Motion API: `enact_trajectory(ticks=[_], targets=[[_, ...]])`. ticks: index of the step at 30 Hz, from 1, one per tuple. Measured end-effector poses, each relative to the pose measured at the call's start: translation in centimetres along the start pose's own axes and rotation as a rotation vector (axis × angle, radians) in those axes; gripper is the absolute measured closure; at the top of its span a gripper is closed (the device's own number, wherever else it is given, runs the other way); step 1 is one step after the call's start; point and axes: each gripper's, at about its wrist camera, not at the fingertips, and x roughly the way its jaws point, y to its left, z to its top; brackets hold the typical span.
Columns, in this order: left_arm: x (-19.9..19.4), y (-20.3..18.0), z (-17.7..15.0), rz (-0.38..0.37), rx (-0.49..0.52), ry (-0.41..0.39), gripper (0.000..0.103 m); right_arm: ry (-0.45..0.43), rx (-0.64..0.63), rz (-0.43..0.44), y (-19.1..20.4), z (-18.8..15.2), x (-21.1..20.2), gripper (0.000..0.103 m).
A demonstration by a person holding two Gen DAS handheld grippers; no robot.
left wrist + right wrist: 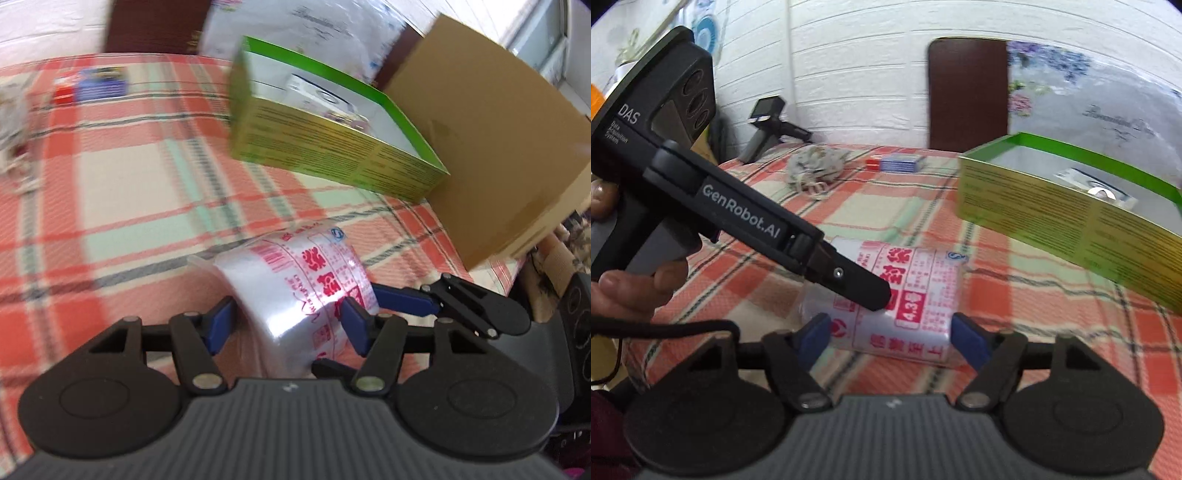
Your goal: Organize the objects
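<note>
A clear plastic pack of bags with red print (306, 291) lies on the plaid tablecloth (122, 177). My left gripper (286, 325) has its blue pads around the pack's near end; whether they press it I cannot tell. In the right wrist view the same pack (905, 299) lies between the open blue pads of my right gripper (892, 338), and the left gripper's fingers (864, 291) rest on its left part. An open green box (332, 147) with a white item inside stands beyond; it also shows in the right wrist view (1067, 218).
A brown cardboard box (491, 147) stands at the right table edge. A red and blue packet (897, 163) and a bundle of cord (816, 170) lie at the far side. A dark chair back (967, 92) and a white wall are behind.
</note>
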Motion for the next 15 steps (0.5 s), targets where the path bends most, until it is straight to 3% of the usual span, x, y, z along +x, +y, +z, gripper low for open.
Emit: enact_trajectory(ticks=[2,6,9,15], targets=[[1.4,-1.6,0.5,-0.02,0.049,0.023,0.04,-0.001,0.026,-0.041,-0.9,-0.7,-0.9,0.032],[4.2,-5.0,1.4,-0.069,0.157,0.062,0.038,-0.006,0.065,-0.101,-2.5,-2.1,-2.7,0.018],[5.6,-6.6,2.1,-0.079,0.226,0.072,0.037,-0.009,0.056,-0.137,-3.4,-3.2,-3.7,0.016],[6.5,-7.5,2.6,-0.084,0.251,0.084,0.036,-0.015,0.075,-0.144,-5.2,-4.0,-3.0,0.014]])
